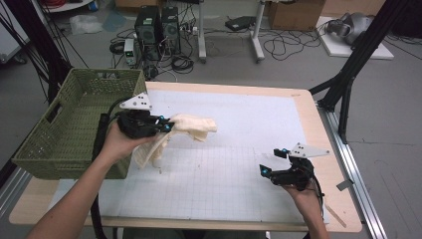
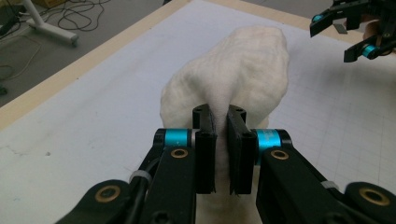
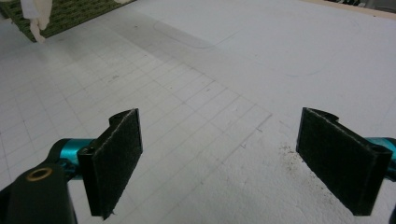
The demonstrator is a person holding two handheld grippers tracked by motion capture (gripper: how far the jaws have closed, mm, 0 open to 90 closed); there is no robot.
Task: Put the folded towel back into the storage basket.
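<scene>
White gridded mat (image 1: 224, 169) covers wooden table (image 1: 331, 149), cables beyond

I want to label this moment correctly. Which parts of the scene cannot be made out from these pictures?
- Cream cloth: in the left gripper view its lower part is hidden behind the jaws of the left gripper.
- Green basket: in the high view its near inside is hidden by its own wall.
- Right gripper: the high view is too small to show its pads.

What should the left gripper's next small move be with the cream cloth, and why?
Probably carry the cream cloth sideways over the green basket rim. The left gripper is shut on it beside the basket, most of it hanging clear of the white mat, while the right gripper stands open, holding nothing.
</scene>
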